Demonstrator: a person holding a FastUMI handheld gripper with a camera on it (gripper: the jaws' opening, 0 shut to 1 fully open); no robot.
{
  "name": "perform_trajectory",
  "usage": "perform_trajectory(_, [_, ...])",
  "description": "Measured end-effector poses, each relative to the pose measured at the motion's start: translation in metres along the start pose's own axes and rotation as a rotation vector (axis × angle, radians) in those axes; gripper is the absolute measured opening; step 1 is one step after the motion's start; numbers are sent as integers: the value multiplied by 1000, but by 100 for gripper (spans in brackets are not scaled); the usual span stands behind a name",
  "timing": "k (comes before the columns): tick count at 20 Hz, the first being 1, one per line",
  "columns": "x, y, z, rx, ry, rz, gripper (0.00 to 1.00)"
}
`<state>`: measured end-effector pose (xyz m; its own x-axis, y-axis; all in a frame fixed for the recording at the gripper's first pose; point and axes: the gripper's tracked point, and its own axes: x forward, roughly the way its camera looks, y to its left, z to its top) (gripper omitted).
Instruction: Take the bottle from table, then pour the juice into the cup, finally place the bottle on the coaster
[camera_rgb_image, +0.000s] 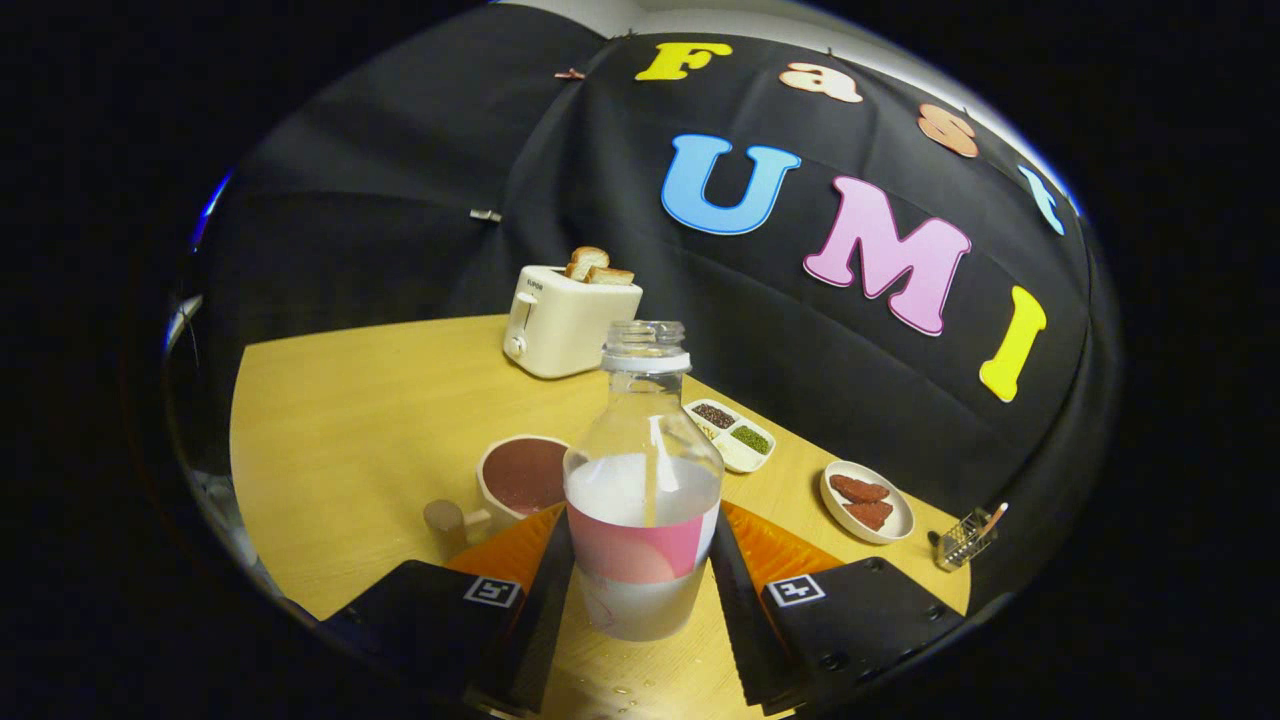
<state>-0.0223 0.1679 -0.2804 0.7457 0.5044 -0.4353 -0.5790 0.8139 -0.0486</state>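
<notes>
Two fingers (640, 590) clamped on uncapped pink-labelled bottle (643, 480), label unreadable, cup (520, 478) just behind

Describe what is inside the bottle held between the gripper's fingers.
The bottle, uncapped, holds pale whitish liquid about halfway up. The pink label hides part of it. The gripper has both fingers against its sides.

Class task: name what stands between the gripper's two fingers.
In the gripper view, the uncapped bottle of whitish juice stands on the table between the gripper's fingers, which flank its lower body.
</notes>
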Motion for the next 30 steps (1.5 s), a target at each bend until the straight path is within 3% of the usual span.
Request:
perform_trajectory(4, [-4,-7,9,191,-49,2,74])
perform_trajectory(11, [20,-62,48,300,-188,-58,74])
perform_trajectory(21, [97,-127,22,333,-206,-149,74])
perform_trajectory(30, [131,-122,-9,317,-170,-121,74])
